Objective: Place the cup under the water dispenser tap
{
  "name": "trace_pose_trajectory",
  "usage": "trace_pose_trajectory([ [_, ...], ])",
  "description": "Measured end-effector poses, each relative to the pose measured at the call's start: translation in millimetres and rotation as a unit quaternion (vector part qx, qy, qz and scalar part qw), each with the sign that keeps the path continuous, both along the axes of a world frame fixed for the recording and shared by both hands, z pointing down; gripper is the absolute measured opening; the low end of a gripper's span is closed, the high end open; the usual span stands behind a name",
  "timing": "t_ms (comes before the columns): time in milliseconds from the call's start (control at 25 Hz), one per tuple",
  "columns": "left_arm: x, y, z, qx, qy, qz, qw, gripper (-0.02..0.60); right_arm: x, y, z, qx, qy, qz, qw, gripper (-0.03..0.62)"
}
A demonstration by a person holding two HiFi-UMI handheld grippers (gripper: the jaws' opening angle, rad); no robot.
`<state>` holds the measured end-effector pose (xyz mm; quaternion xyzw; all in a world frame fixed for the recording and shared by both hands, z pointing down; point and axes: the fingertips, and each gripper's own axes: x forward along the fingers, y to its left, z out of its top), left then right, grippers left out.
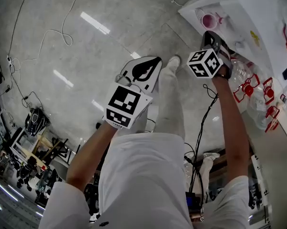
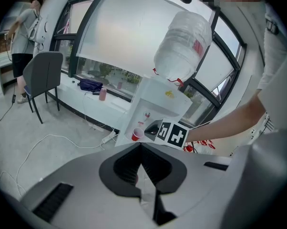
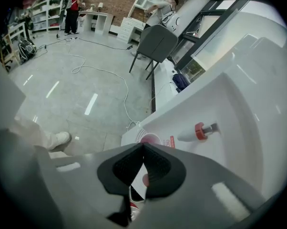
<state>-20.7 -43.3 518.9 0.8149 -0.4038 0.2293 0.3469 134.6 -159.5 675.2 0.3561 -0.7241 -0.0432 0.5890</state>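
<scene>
The water dispenser point(image 2: 158, 101) is topped by a big bottle point(image 2: 182, 42). The left gripper point(image 2: 141, 150) is held back from the dispenser, jaws closed with nothing in them. The right gripper point(image 3: 143, 148) is held right by its alcove, also pinched closed and empty. The red cup point(image 3: 149, 139) is parked in that alcove, below the tap point(image 3: 200, 130).

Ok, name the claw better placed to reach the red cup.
Right. The right claw hangs just over the red cup by the tap; the left claw is back over the floor.

The red label point(image 3: 172, 141) on the water dispenser point(image 3: 239, 89) is illegible.
</scene>
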Motion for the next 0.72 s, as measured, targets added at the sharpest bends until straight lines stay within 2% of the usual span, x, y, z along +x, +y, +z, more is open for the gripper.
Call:
trace_pose_trajectory([
  [400, 0.1, 6.1, -36.1, 0.020, 0.007, 0.012, 0.9997, 0.000, -4.1, 17.0, -72.5, 0.025, -0.051, 0.033, 0.998, 0.011],
  [720, -3.9, 8.8, -71.3, 0.046, 0.010, 0.013, 0.9988, 0.000, -11.0, 33.3, -137.8, 0.044, -0.109, 0.068, 0.991, 0.011],
])
